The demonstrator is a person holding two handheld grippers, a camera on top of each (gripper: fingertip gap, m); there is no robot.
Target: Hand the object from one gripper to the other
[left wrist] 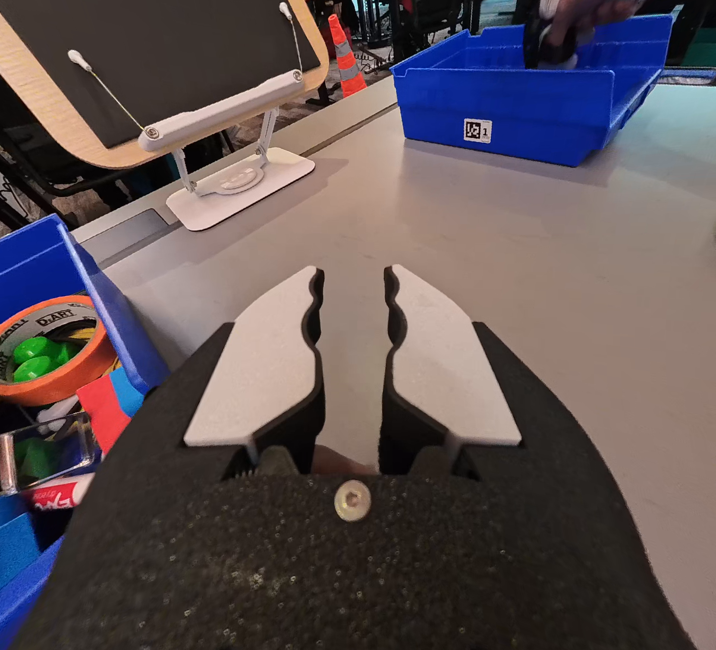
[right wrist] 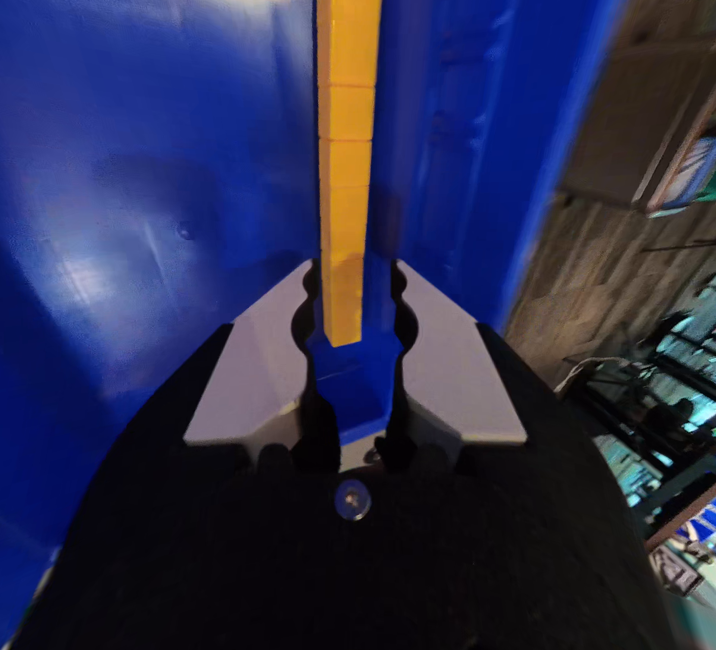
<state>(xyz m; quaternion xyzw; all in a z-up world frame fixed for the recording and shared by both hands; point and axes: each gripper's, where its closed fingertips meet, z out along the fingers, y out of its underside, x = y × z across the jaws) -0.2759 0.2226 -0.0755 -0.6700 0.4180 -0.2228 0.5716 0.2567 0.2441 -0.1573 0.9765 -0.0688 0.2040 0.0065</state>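
My left hand-held gripper (left wrist: 353, 282) hovers over the grey worktop (left wrist: 503, 282), jaws parted, nothing between them. My right hand-held gripper (right wrist: 354, 275) is down inside the far blue bin (left wrist: 515, 108), jaws apart. A yellow segmented bar (right wrist: 346, 166) lies on the bin floor, its near end between the fingertips; contact unclear. Near-left bin (left wrist: 97, 282) holds an orange tape roll (left wrist: 58, 372).

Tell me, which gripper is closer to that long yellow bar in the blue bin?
Right. The right gripper is down in the blue bin, open around the yellow bar. The left gripper hovers over the table, away from the bin.
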